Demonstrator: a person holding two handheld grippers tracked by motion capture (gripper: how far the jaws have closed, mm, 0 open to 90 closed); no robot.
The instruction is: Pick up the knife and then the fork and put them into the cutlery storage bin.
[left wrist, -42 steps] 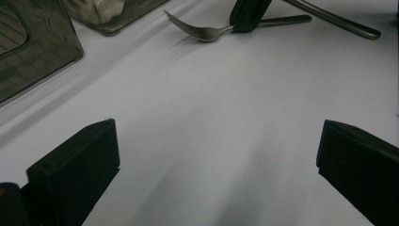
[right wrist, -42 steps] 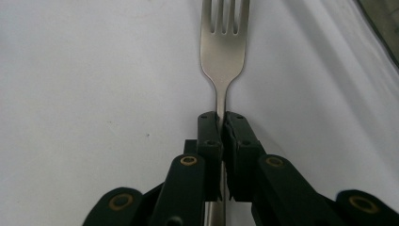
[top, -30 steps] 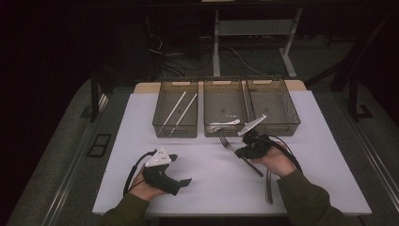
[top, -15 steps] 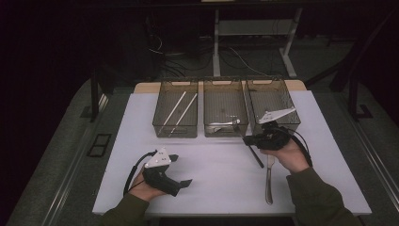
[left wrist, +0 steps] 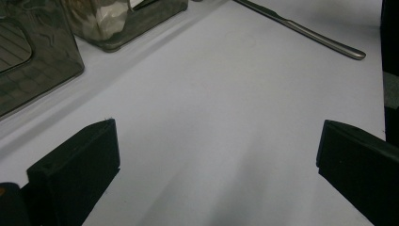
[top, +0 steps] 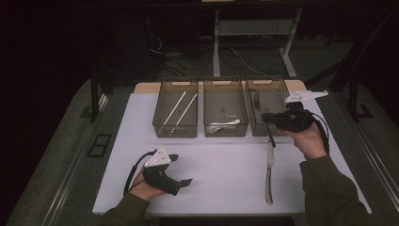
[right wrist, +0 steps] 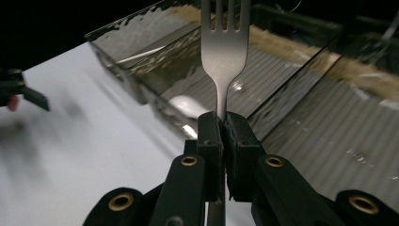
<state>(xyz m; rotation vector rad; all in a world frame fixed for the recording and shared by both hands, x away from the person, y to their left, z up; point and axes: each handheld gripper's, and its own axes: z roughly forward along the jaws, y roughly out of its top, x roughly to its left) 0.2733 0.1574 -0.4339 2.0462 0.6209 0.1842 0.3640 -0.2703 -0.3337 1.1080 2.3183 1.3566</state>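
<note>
The fork [right wrist: 224,52] loses its tine tips at the top edge of the right gripper view, and its handle is hidden between the closed jaws. Beside it, the contents of the middle bin [top: 225,113] are too small to identify

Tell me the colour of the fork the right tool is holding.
Plain silver metal; the fork shows best in the right gripper view, clamped in the right tool.

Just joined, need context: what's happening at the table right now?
A person is sorting cutlery into three bins. The right tool is shut on a fork, held over the right bin. The left tool rests open on the white table. A knife lies on the table.
</note>
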